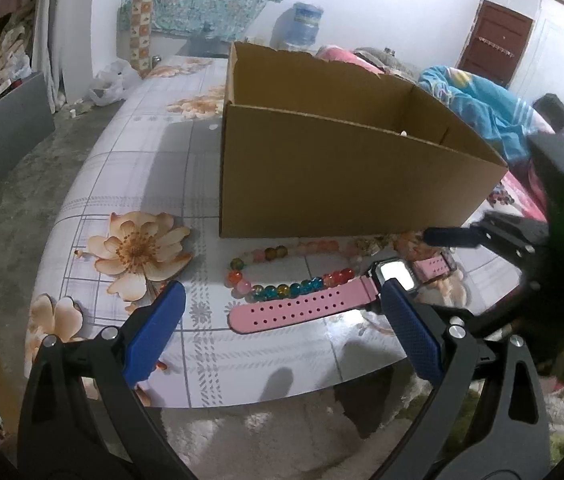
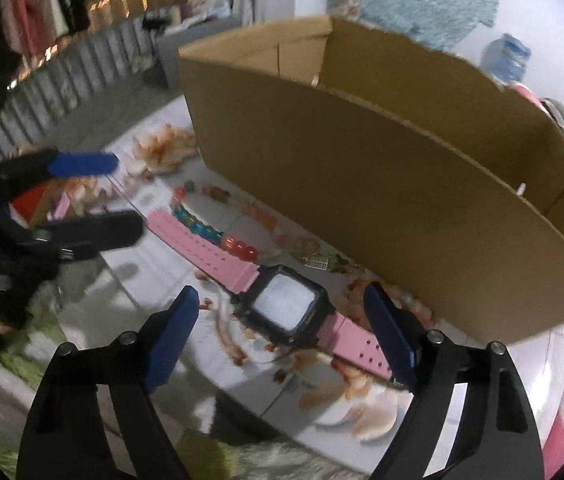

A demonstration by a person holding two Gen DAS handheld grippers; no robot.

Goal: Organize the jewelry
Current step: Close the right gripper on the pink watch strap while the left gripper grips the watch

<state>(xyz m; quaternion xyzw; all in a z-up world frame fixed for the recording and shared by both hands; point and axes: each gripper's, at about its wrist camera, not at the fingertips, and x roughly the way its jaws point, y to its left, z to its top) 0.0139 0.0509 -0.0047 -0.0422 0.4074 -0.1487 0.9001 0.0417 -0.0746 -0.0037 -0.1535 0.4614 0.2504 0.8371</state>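
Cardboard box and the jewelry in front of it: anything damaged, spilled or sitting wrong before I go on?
The cardboard box has a ragged, torn far rim. The pink watch lies flat, its strap touching the bead bracelet, which lies in an open loop. Nothing looks spilled or broken.

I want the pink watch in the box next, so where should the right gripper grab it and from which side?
Grip the watch at its black square case, coming from above. It lies flat, face up, on the table, so the case's raised edges probably give the open right gripper firmer purchase than the thin strap. The bead bracelet touches only the far strap, so the case is clear.
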